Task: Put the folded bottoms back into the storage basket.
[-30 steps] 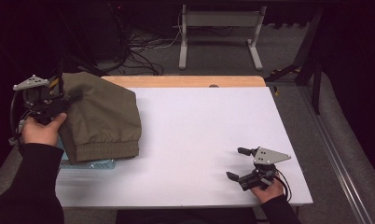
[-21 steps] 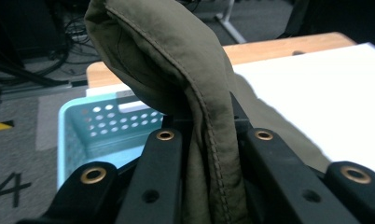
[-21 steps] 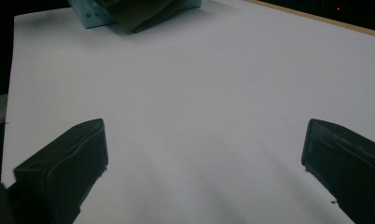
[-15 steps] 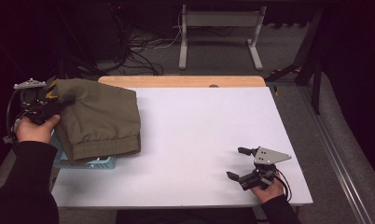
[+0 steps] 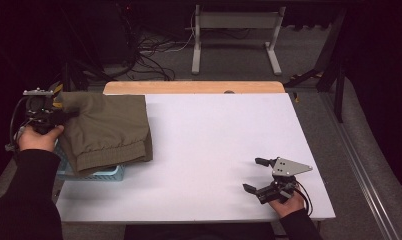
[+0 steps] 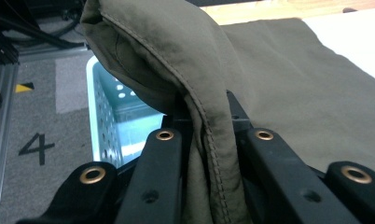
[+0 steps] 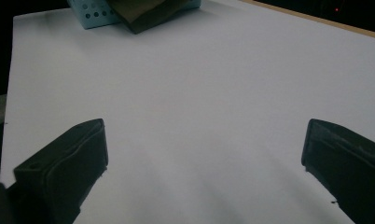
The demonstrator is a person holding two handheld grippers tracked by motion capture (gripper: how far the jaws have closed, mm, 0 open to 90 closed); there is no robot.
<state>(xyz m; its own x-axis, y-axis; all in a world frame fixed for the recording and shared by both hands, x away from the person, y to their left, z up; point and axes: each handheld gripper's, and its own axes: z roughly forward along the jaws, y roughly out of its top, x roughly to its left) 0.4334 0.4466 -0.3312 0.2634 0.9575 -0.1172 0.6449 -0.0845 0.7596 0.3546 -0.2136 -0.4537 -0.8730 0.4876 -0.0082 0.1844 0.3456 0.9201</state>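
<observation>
The left hand-held gripper (image 5: 73, 113) sits at the far left edge of the white-topped desk (image 5: 219, 145), held in the person's left hand (image 5: 38, 139). Its black jaws are clamped together on a stitched edge of the folded olive-green fabric garment (image 5: 106, 131); in the left gripper view that hem (image 6: 209, 140) runs down between the two jaws, bunched up above them. The rest of the garment spreads flat to the right of this hand-held gripper, lying over the light blue perforated plastic basket (image 5: 96, 174), whose lower corner shows beneath the cloth just below and right of the hand. In the left gripper view the basket's wall (image 6: 104, 112) appears just beyond the jaws, to their left, under the raised fabric.

The right hand-held gripper (image 5: 255, 175) rests near the front right corner of the desk, held in the person's right hand (image 5: 288, 202), well apart from the garment. Its jaws stand wide apart with bare white desk between them, and the basket (image 7: 90, 14) and garment (image 7: 143, 11) lie far ahead of it.
</observation>
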